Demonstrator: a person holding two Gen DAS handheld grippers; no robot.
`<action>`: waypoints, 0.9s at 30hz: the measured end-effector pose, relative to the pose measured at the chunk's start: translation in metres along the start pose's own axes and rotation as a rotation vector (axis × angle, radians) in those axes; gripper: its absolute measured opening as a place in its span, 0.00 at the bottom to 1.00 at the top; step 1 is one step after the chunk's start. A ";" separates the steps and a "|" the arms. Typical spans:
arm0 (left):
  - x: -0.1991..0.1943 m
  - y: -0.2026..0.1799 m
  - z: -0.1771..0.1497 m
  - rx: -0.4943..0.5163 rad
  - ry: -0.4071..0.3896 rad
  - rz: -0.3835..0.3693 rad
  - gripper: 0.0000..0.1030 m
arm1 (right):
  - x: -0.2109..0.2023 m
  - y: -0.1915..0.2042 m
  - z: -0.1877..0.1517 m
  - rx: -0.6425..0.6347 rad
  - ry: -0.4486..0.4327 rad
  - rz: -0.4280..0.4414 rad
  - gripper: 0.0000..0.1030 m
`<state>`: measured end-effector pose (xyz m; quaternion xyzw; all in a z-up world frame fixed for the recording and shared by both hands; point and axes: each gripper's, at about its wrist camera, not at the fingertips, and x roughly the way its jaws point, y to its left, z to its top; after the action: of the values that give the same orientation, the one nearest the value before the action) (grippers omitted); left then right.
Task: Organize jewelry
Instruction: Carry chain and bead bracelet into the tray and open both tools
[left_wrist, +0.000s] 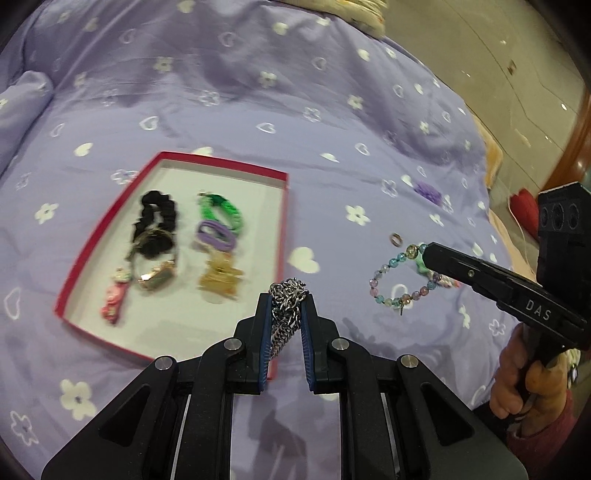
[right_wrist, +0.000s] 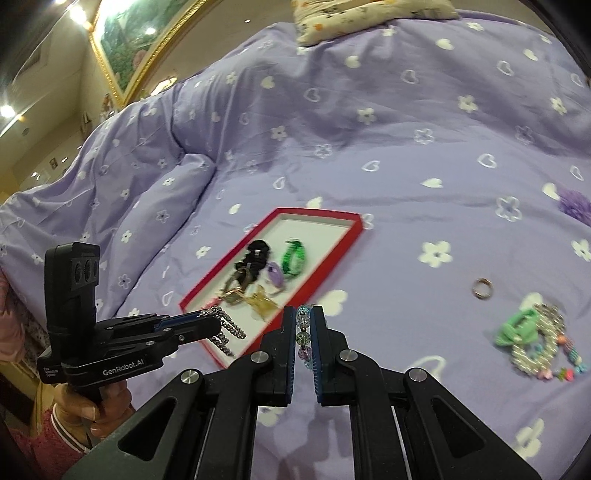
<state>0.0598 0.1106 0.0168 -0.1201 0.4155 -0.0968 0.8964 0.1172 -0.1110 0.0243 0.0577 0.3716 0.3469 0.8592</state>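
A red box (left_wrist: 284, 206) with a white floor lies on the purple bedspread; it also shows in the right wrist view (right_wrist: 334, 254). It holds a black scrunchie (left_wrist: 157, 214), a gold watch (left_wrist: 157, 277), a green bracelet (left_wrist: 221, 210), a purple band (left_wrist: 216, 236) and a gold charm (left_wrist: 219, 282). My left gripper (left_wrist: 288, 295) is shut on a silver chain (left_wrist: 286, 306) at the box's near right corner. My right gripper (right_wrist: 304, 314) is shut on a pastel beaded bracelet (right_wrist: 303, 332), whose loop shows in the left wrist view (left_wrist: 400, 280).
A small ring (right_wrist: 482, 288) lies on the bedspread right of the box. A green bow with beaded bracelets (right_wrist: 535, 339) lies further right. A purple flower piece (right_wrist: 574, 205) sits at the far right. A patterned pillow (right_wrist: 369, 14) lies at the far end.
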 end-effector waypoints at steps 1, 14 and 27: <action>-0.002 0.005 0.000 -0.008 -0.005 0.007 0.13 | 0.003 0.004 0.001 -0.004 0.003 0.009 0.07; -0.008 0.055 0.005 -0.074 -0.024 0.076 0.13 | 0.049 0.050 0.012 -0.047 0.047 0.125 0.07; 0.019 0.091 -0.001 -0.129 0.020 0.105 0.13 | 0.110 0.065 0.002 -0.035 0.145 0.160 0.07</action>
<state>0.0776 0.1920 -0.0246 -0.1546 0.4353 -0.0237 0.8866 0.1360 0.0080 -0.0165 0.0469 0.4209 0.4239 0.8006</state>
